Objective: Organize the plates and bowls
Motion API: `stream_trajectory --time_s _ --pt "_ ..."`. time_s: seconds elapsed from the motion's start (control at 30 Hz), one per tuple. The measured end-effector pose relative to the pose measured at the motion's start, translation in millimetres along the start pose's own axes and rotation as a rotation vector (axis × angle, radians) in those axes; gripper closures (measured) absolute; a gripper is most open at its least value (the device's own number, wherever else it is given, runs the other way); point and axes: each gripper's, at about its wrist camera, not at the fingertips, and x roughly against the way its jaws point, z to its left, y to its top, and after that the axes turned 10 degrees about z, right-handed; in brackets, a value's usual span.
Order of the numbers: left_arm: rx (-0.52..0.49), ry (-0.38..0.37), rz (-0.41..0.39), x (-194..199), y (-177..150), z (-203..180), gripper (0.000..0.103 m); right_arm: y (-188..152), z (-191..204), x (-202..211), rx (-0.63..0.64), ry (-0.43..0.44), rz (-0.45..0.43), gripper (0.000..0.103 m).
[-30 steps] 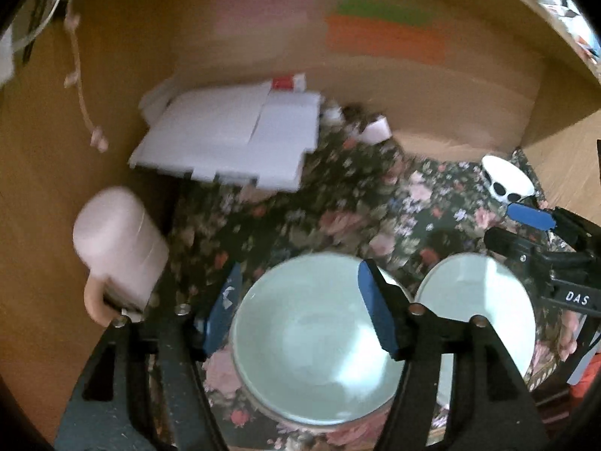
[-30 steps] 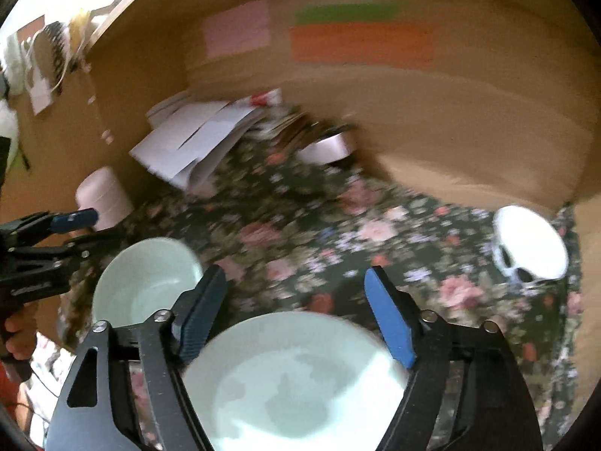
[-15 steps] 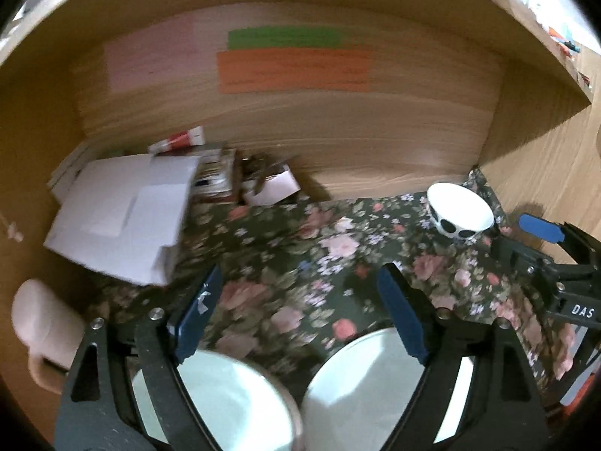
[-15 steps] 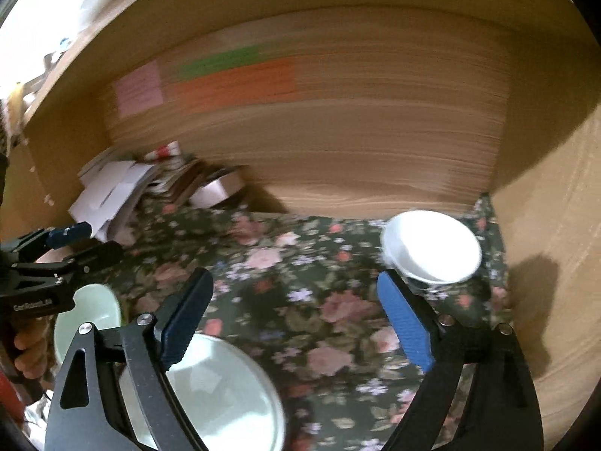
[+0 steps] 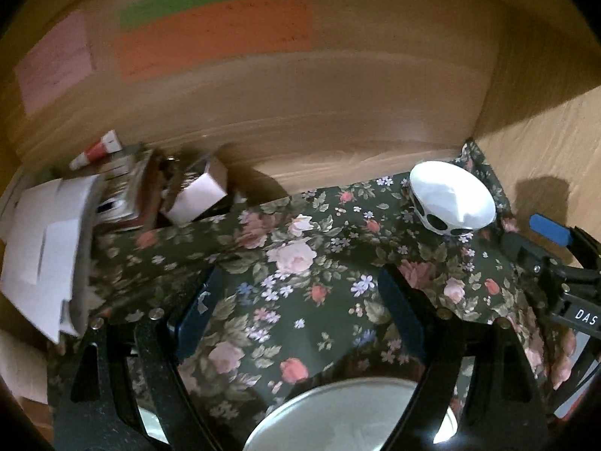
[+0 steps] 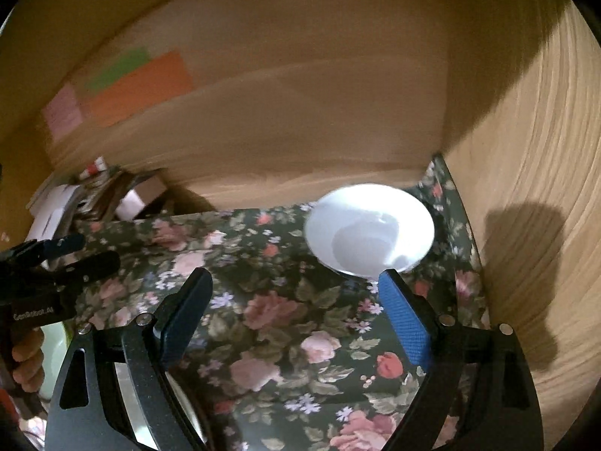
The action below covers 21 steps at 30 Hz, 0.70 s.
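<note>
A white bowl with black spots (image 5: 450, 203) stands at the back right corner of the floral cloth (image 5: 300, 263); it also shows in the right wrist view (image 6: 370, 229). A pale green plate (image 5: 349, 413) lies at the near edge below my left gripper (image 5: 300, 300), which is open and empty above the cloth. My right gripper (image 6: 296, 300) is open and empty, its right finger (image 6: 403, 323) just short of the white bowl's near rim. A second pale green dish (image 6: 56, 353) shows at the left, partly hidden. The right gripper also shows in the left wrist view (image 5: 556, 248).
A wooden back wall (image 5: 300, 112) with coloured paper notes and a wooden side wall (image 6: 526, 188) enclose the surface. White papers (image 5: 41, 248), a small box (image 5: 195, 195) and a tube (image 5: 97, 150) are piled at the back left.
Both grippers have moved forward and right, away from the green dishes; the white bowl now looms nearer in both views. Both stay open.
</note>
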Motion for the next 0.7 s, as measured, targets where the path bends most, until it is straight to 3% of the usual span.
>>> stream_trajectory --time_s 0.7 --pt "-0.066 -0.034 0.127 -80 44 -31 0.018 20 -86 -81 -0.194 -0.204 0.126 0.018"
